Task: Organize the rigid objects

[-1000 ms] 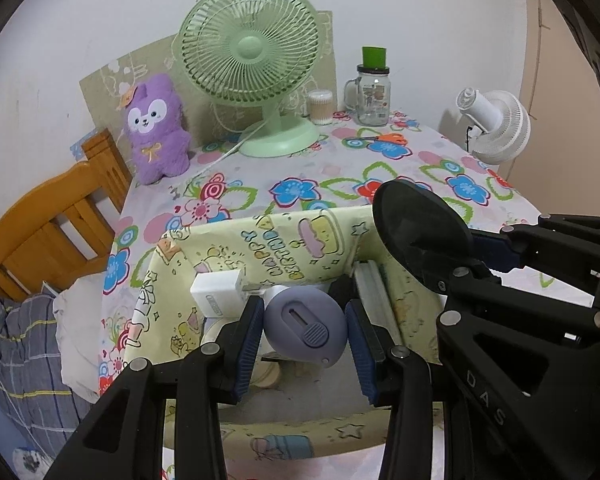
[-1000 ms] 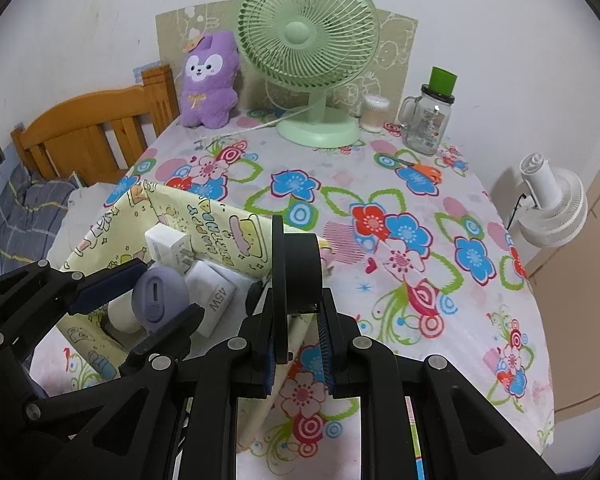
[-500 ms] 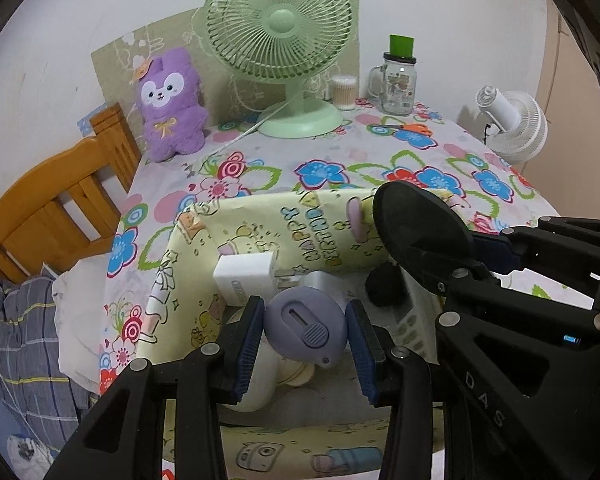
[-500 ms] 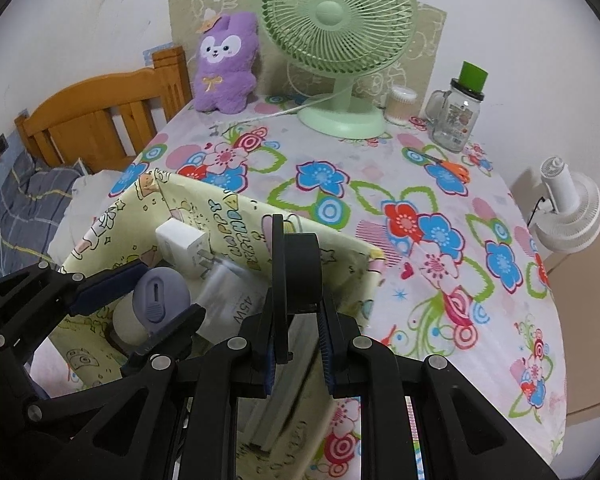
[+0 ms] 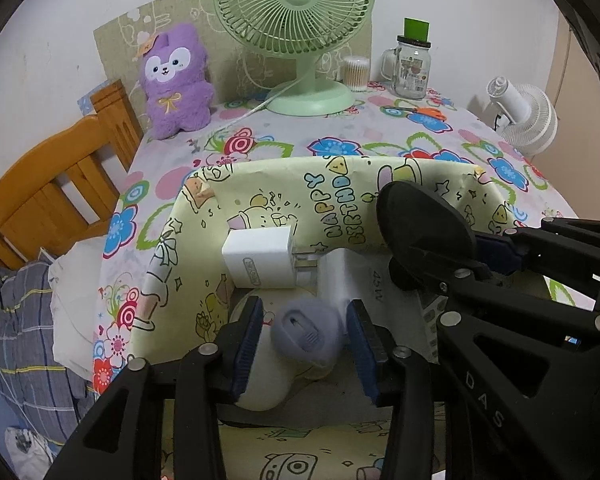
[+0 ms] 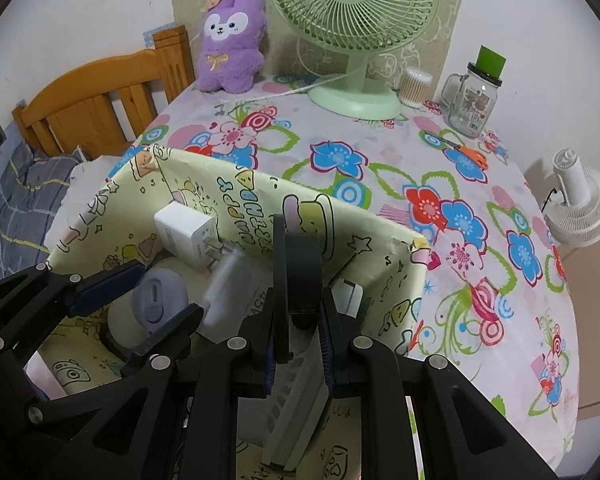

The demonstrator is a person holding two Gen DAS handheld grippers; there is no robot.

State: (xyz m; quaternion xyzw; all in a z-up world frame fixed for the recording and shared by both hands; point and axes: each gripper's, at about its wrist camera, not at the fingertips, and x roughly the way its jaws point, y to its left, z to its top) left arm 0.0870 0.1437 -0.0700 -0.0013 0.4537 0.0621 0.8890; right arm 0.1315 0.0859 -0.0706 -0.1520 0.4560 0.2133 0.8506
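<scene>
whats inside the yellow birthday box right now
Inside the yellow box: a white charger, a second white adapter, a lilac round gadget between the left claw pads, and a grey slotted piece. The claws cover the box floor.

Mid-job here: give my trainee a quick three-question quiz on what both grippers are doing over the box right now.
1. True or false: the left gripper is open around the purple round device.
2. What does the right gripper clamp? A) white charger B) black disc C) scissors
3. Fill in: both grippers are over the yellow ____ box.

Key: 1 true, with a gap showing each side. 2 B, the black disc. 3 "Happy Birthday" box.
</scene>
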